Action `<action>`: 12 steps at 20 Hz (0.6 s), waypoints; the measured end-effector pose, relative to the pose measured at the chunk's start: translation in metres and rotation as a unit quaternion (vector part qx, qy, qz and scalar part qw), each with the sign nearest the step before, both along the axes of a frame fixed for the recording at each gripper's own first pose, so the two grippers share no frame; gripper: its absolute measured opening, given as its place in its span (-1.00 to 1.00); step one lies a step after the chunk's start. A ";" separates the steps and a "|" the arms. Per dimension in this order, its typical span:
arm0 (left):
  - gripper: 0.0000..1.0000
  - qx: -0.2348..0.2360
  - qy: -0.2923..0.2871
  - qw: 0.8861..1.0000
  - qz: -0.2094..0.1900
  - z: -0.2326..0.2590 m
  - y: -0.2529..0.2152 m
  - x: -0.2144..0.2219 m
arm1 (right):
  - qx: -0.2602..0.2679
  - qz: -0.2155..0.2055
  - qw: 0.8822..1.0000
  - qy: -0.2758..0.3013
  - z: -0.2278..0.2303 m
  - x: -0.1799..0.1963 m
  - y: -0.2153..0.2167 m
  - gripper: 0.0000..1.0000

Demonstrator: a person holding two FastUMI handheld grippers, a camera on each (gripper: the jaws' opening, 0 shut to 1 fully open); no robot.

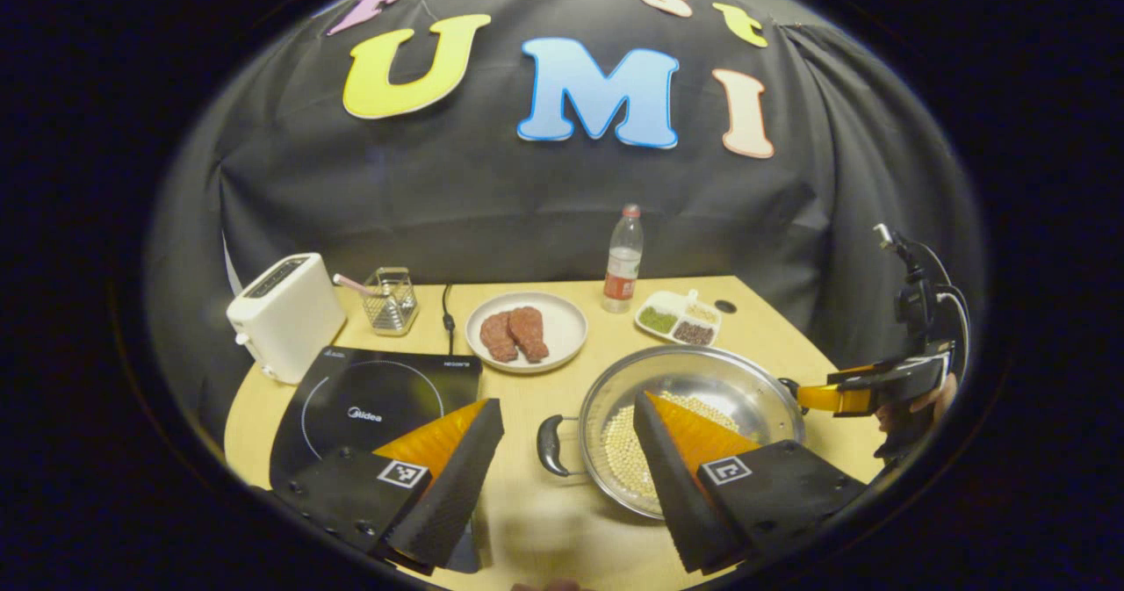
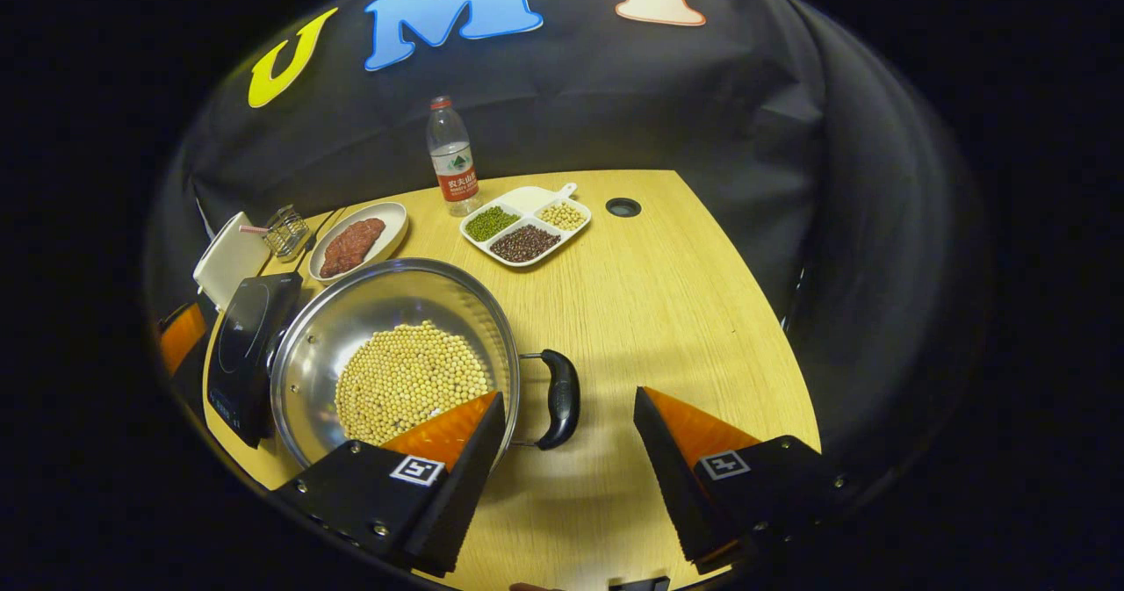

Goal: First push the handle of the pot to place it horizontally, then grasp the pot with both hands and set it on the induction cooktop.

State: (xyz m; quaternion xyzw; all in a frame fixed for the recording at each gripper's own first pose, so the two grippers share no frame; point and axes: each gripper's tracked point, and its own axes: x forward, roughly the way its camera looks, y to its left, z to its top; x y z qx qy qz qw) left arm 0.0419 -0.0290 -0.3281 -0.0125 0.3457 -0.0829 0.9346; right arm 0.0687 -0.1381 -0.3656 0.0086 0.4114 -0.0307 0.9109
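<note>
A steel pot (image 1: 711, 380) holding soybeans (image 2: 408, 380) stands on the wooden table, just right of the black induction cooktop (image 1: 369, 402). In the left gripper view its black left handle (image 1: 551, 444) lies between the fingers of my left gripper (image 1: 566, 477), which is open; that gripper's right finger overlaps the pot. In the right gripper view my right gripper (image 2: 571, 464) is open with the pot's other black handle (image 2: 562, 398) just ahead between its fingers. The right gripper (image 1: 878, 387) also appears at the pot's far side in the left gripper view.
Behind the cooktop stand a white toaster (image 1: 285, 314) and a wire basket (image 1: 389, 299). A plate of meat (image 1: 525, 331), a water bottle (image 1: 623, 262) and a divided dish of beans (image 1: 680, 317) line the back. The table's right edge (image 2: 773, 345) is near.
</note>
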 end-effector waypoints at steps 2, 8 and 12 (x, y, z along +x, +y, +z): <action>0.95 0.002 0.022 1.000 0.002 -0.025 -0.002 0.007 | 0.005 0.006 1.000 0.008 -0.009 0.006 0.001 0.80; 0.95 0.024 0.086 0.996 -0.004 -0.091 -0.007 0.021 | 0.018 0.022 0.999 0.023 -0.030 0.023 0.007 0.77; 0.82 0.037 0.118 0.992 -0.007 -0.116 -0.006 0.022 | 0.039 0.016 0.999 0.033 -0.042 0.026 0.012 0.64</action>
